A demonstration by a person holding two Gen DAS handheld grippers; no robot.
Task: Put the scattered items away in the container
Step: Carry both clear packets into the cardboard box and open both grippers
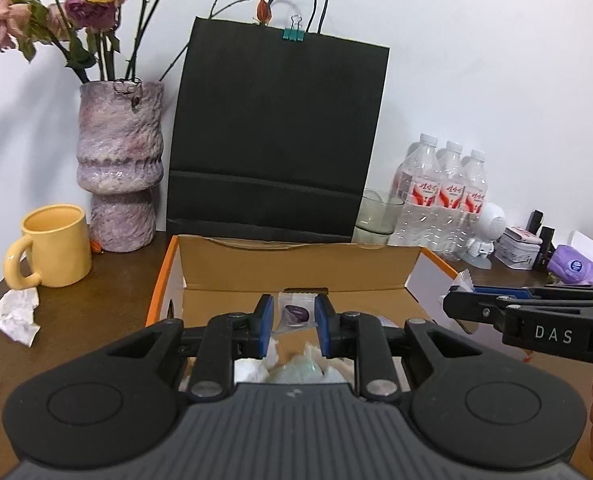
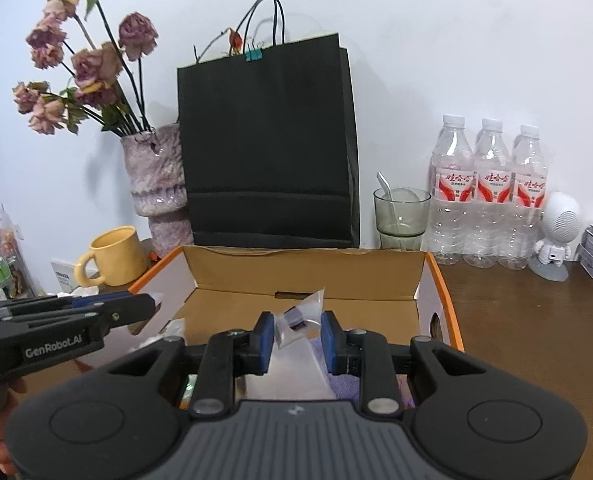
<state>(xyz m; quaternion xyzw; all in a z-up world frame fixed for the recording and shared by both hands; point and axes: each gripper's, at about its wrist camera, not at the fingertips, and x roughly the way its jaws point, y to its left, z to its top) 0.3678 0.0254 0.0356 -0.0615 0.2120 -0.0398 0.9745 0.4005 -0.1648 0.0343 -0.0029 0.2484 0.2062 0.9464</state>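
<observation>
The brown tabletop (image 2: 536,320) carried an open cardboard box (image 2: 308,272), a yellow mug (image 1: 54,246), crumpled tissue (image 1: 10,312), a vase (image 1: 120,168), a black bag (image 1: 272,132), a glass (image 2: 400,216) and water bottles (image 2: 488,196).

Black bag (image 1: 272,132), yellow mug (image 1: 54,246), orange-edged box (image 1: 296,264)

Even, soft indoor light on both my wrist views, no harsh glare. Black paper bag (image 1: 272,132) reads sharp; left of it, faint flower shadows on the wall. Strong fisheye bending, dark corners. Gripper bodies below the bag slightly soft.
</observation>
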